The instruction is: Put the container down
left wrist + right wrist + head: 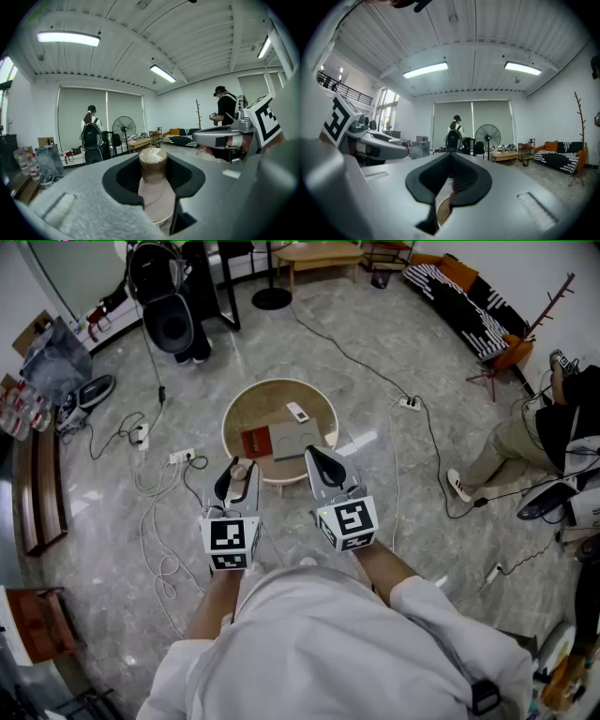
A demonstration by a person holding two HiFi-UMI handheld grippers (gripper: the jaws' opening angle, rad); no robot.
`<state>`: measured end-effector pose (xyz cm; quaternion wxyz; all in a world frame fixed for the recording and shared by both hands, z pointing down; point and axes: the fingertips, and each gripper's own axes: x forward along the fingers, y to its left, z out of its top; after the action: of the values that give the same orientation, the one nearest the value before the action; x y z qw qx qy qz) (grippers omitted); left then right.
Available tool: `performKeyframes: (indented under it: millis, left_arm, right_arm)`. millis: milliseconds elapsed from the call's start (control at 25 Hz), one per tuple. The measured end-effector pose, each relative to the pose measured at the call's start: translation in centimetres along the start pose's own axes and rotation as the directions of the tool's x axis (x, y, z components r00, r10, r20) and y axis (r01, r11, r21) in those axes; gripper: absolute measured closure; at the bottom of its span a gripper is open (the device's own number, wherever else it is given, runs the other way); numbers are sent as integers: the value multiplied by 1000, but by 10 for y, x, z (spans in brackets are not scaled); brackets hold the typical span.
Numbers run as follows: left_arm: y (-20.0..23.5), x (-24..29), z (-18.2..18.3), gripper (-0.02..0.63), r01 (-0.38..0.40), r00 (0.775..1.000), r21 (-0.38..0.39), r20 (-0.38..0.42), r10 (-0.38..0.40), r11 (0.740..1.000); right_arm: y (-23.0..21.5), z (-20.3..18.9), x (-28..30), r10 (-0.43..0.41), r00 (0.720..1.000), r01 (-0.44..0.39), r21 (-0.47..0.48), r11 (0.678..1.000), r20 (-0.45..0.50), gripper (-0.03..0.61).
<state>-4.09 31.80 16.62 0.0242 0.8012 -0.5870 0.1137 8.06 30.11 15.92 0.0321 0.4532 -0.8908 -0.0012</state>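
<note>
My left gripper (234,476) is shut on a small pale pink container (238,471) with a brown wrapped cap, held upright above the floor just before the round table (232,418). In the left gripper view the container (157,197) stands between the dark pads (124,180), cap up. My right gripper (324,463) hovers beside it over the table's near rim. In the right gripper view its jaws (451,183) stand shut with nothing in them.
On the round wooden table lie a red booklet (255,442), a grey-brown pad (296,441) and a white remote (297,412). Cables and power strips (180,457) trail over the marble floor. A fan (172,322), a striped sofa (464,296) and a seated person (530,442) ring the room.
</note>
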Motion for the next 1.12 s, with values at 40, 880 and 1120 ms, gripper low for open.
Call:
performKeyframes:
  millis: [40, 880, 1120]
  left_arm:
    - [-1, 0, 0, 480, 0, 1000, 0, -1, 0, 1000]
    - [-17, 5, -5, 480, -5, 1000, -4, -13, 5, 1000]
    - [-19, 15, -8, 480, -13, 1000, -13, -18, 13, 1000]
  right_arm:
    - [0, 0, -1, 1, 1000, -1, 0, 1000, -1, 578]
    - [-13, -13, -11, 20, 1000, -20, 22, 1000, 5, 577]
    - [-19, -25, -8, 37, 999, -37, 21, 999, -21, 577]
